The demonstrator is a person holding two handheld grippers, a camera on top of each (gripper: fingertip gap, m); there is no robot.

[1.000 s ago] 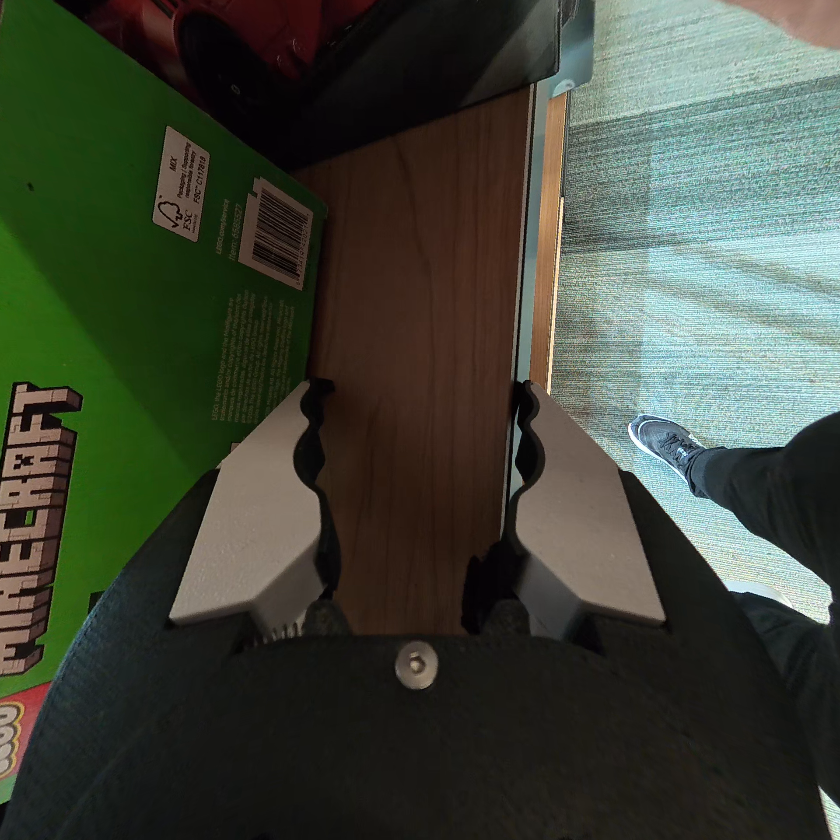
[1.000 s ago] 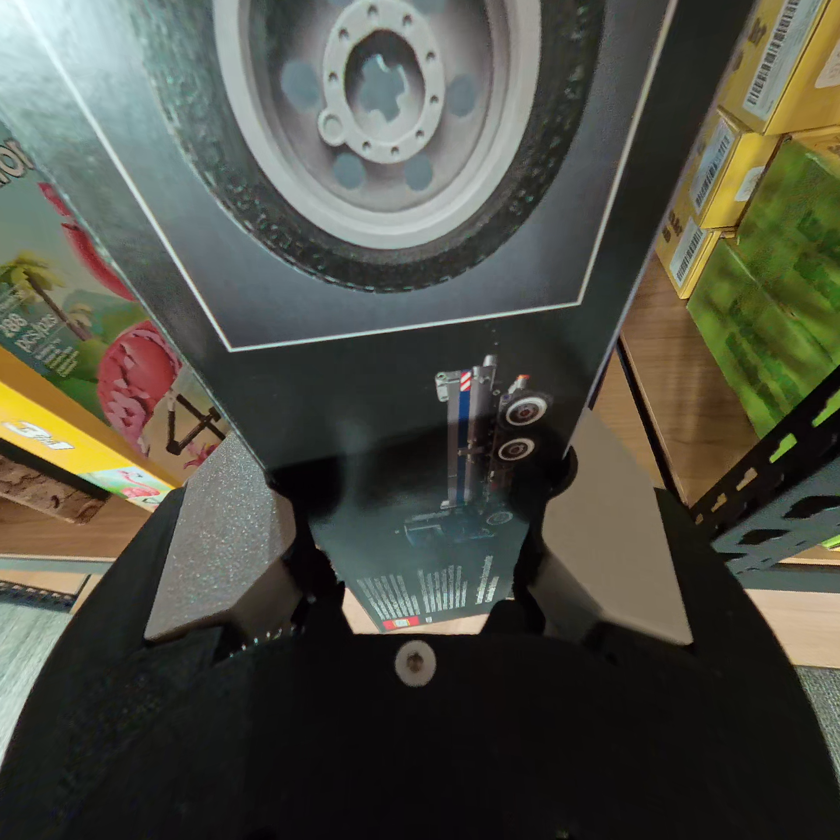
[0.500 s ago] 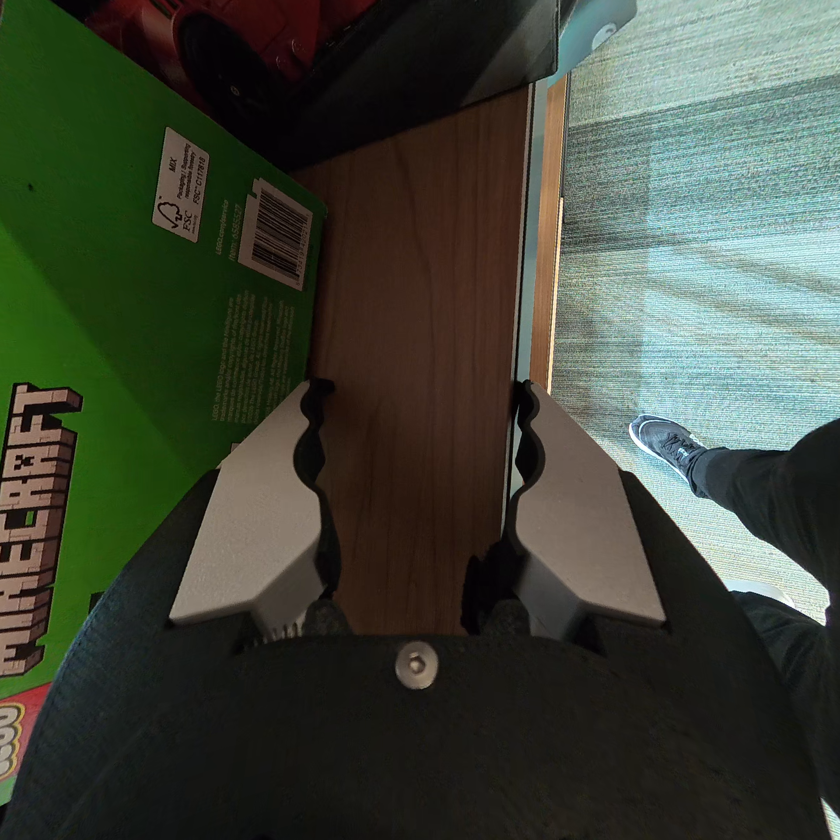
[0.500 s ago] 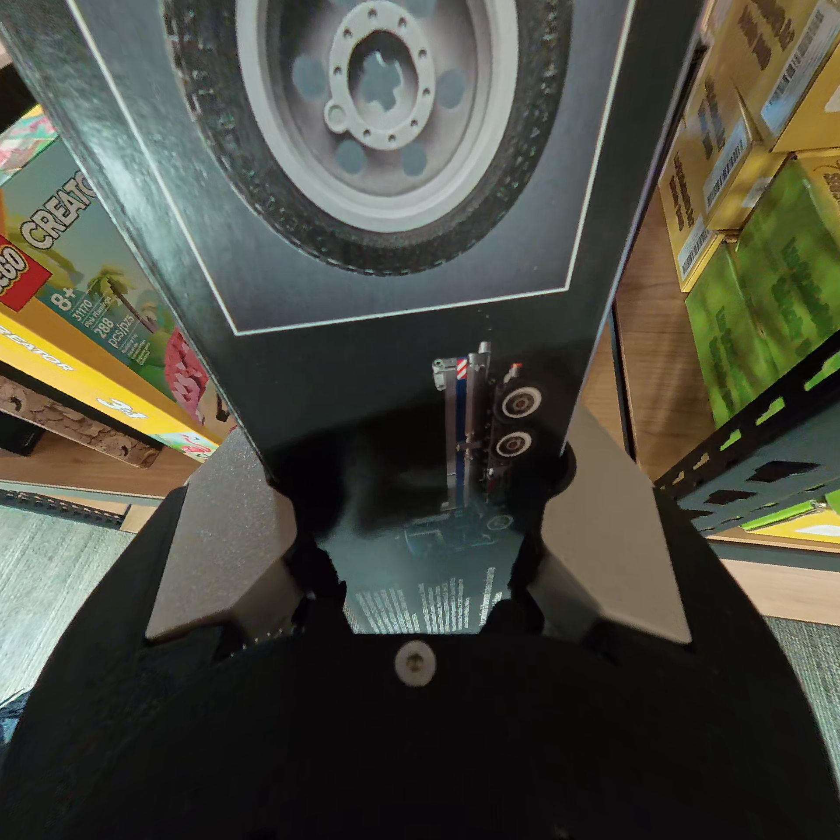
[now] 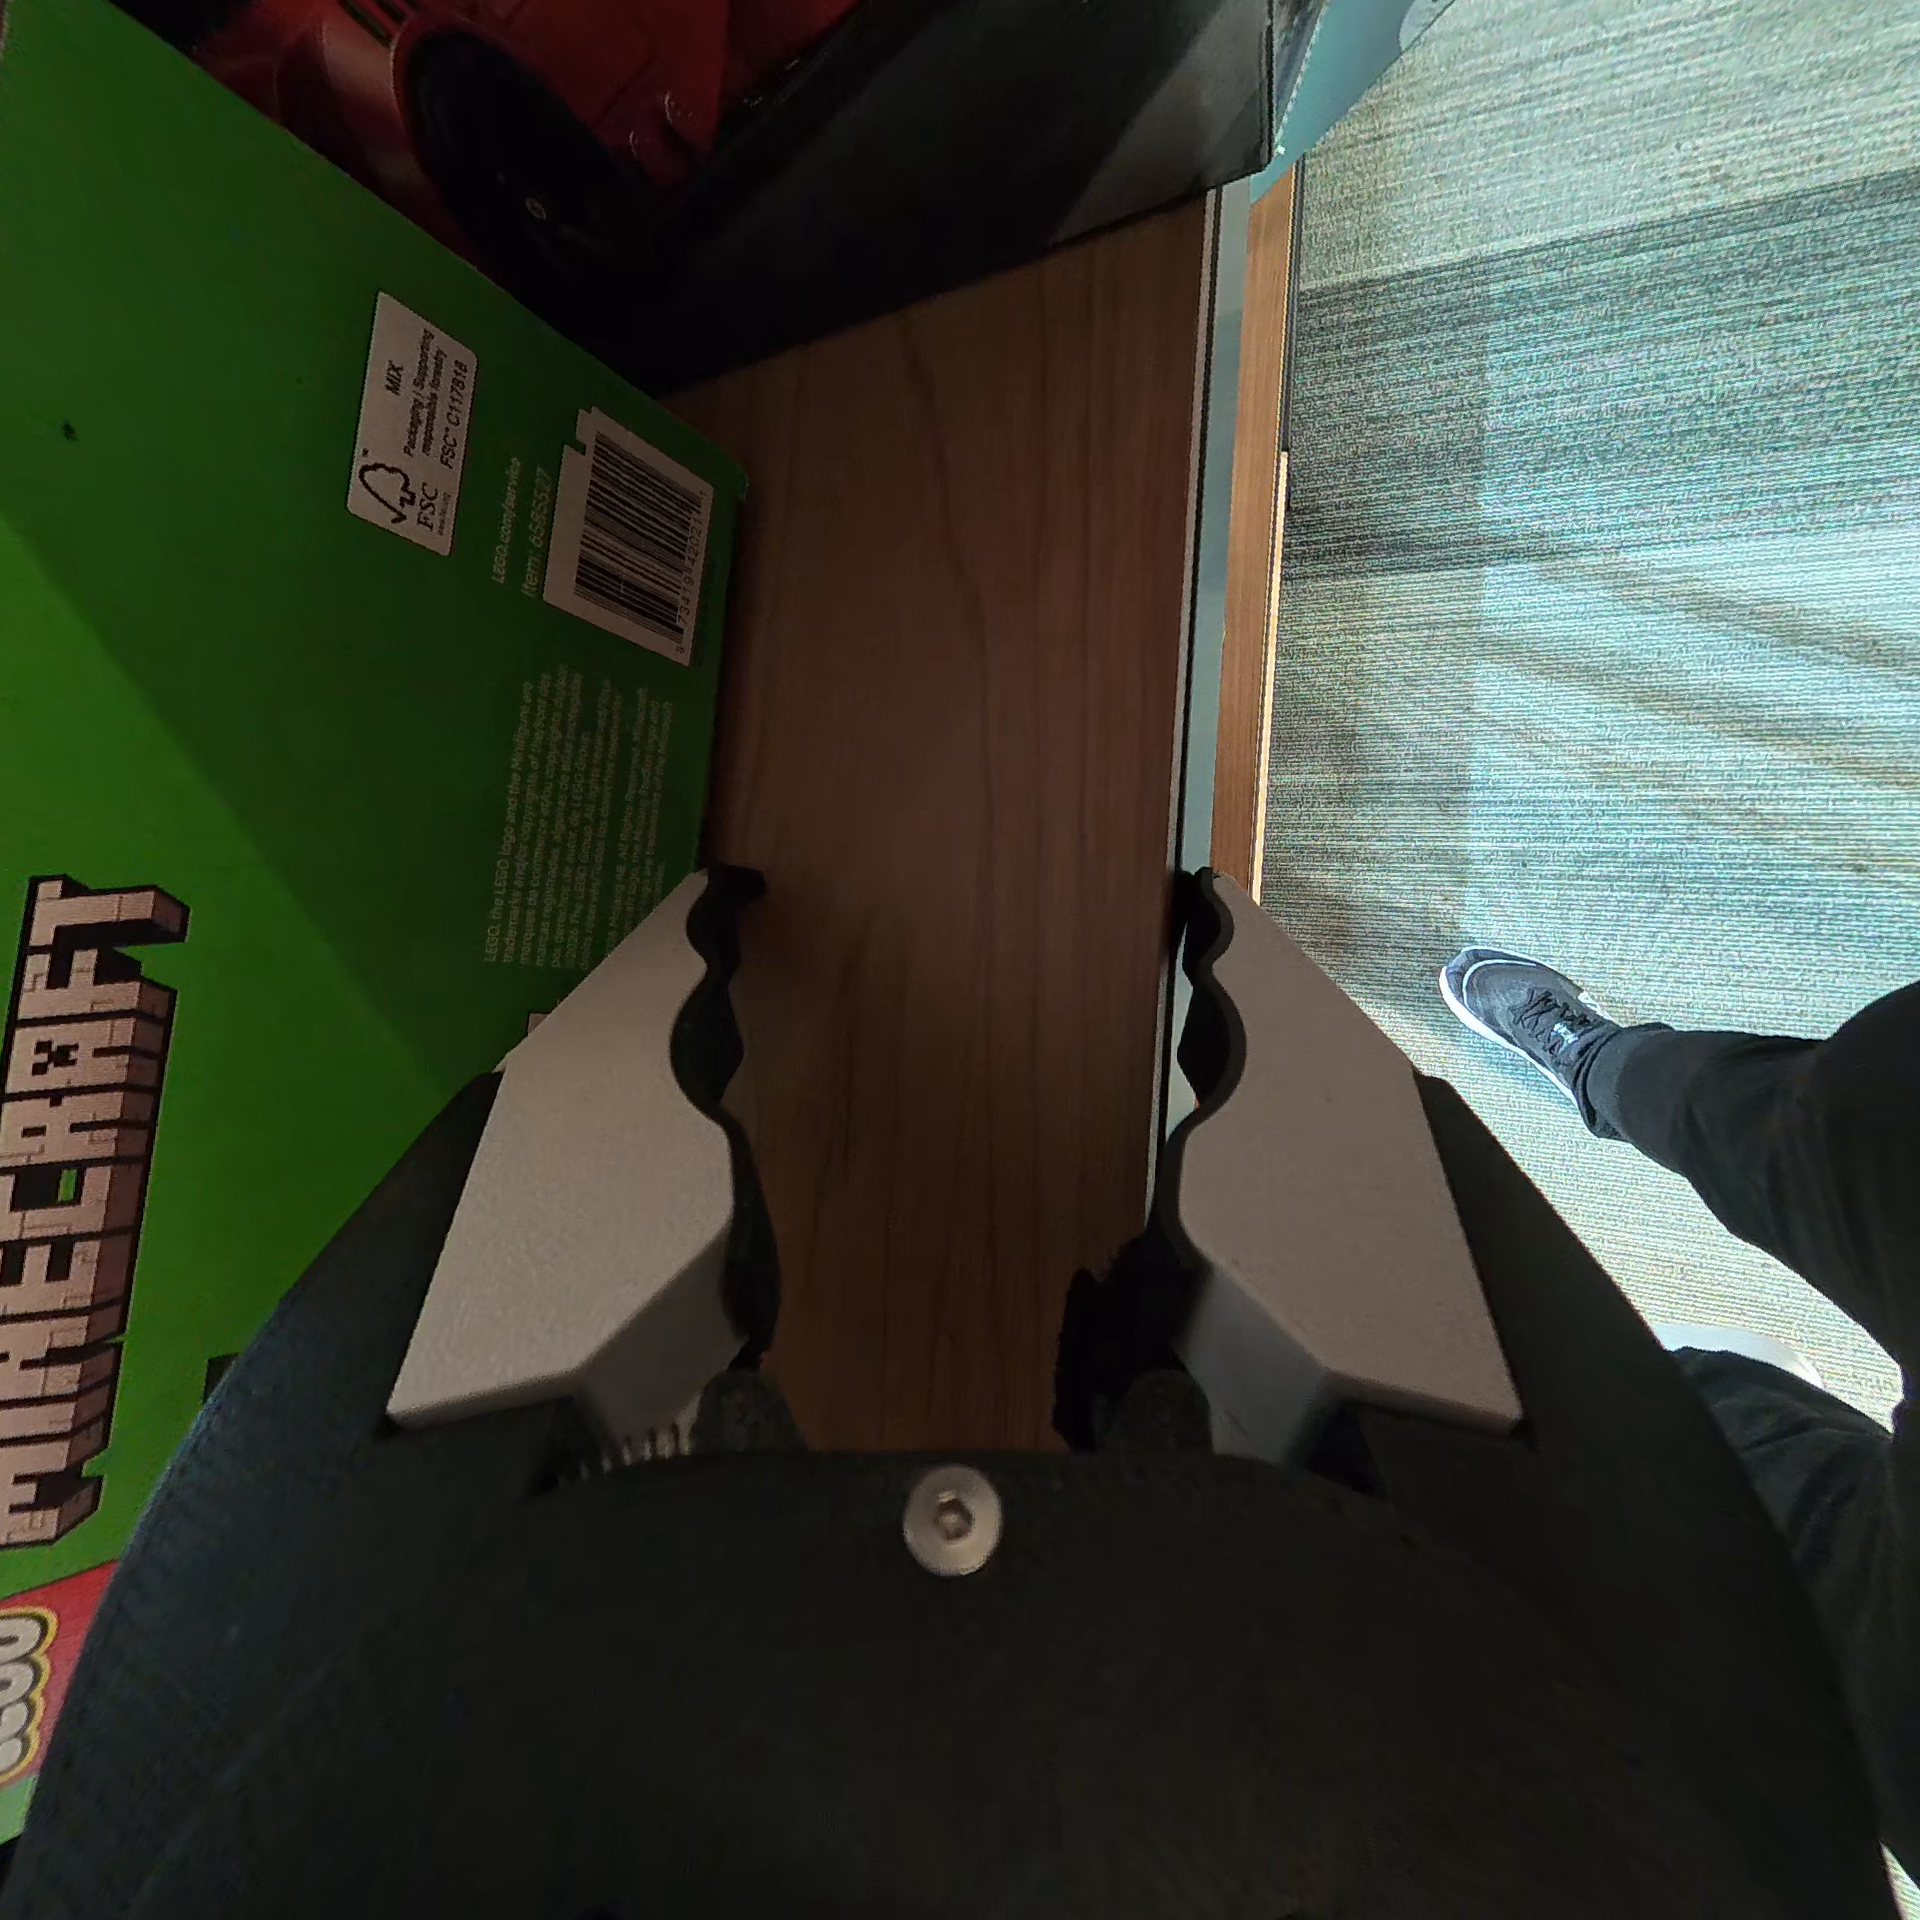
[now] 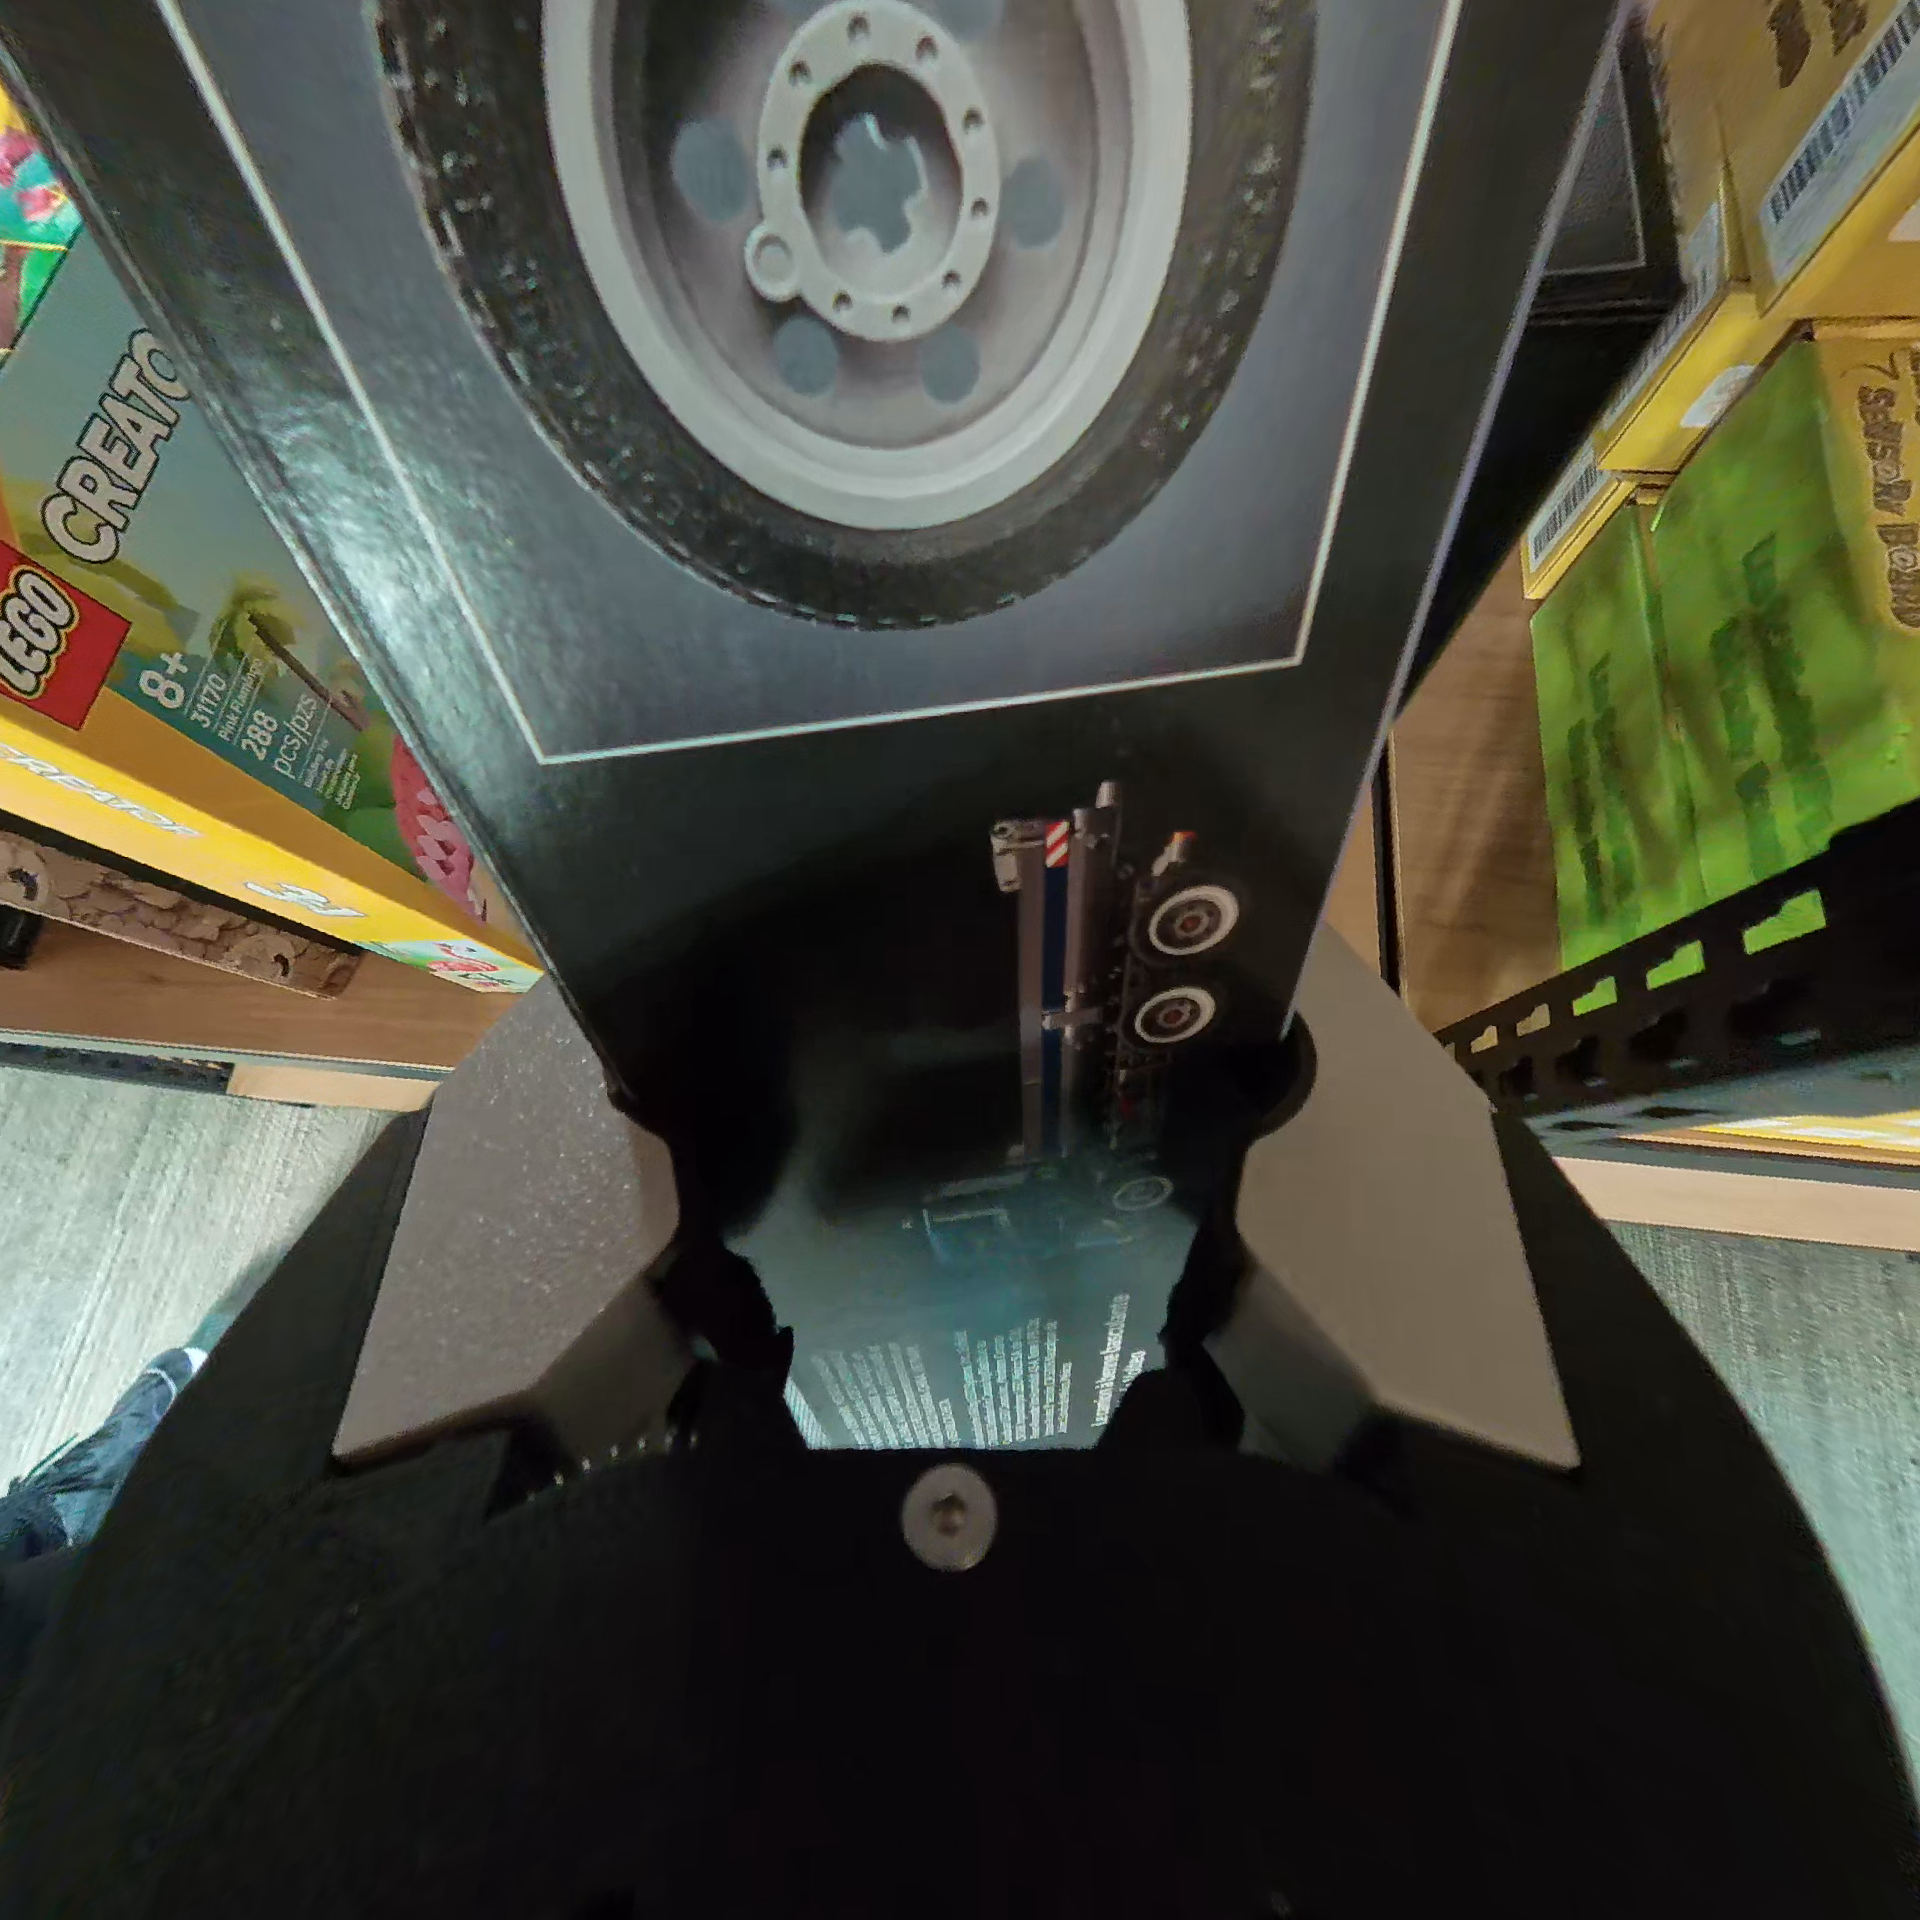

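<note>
Black box clamped between right gripper fingers

Black box: tall glossy carton, big grey wheel-and-tyre print inside a thin pale frame, small truck graphic and fine print at its near end. Clamped in the right gripper, near end sunk deep between the fingers with both pads pressed on its side edges, body running straight out past the fingertips and filling the view. Left gripper gapes with nothing between the fingers, bare wooden shelf under it, green box just outside its left finger.
</note>
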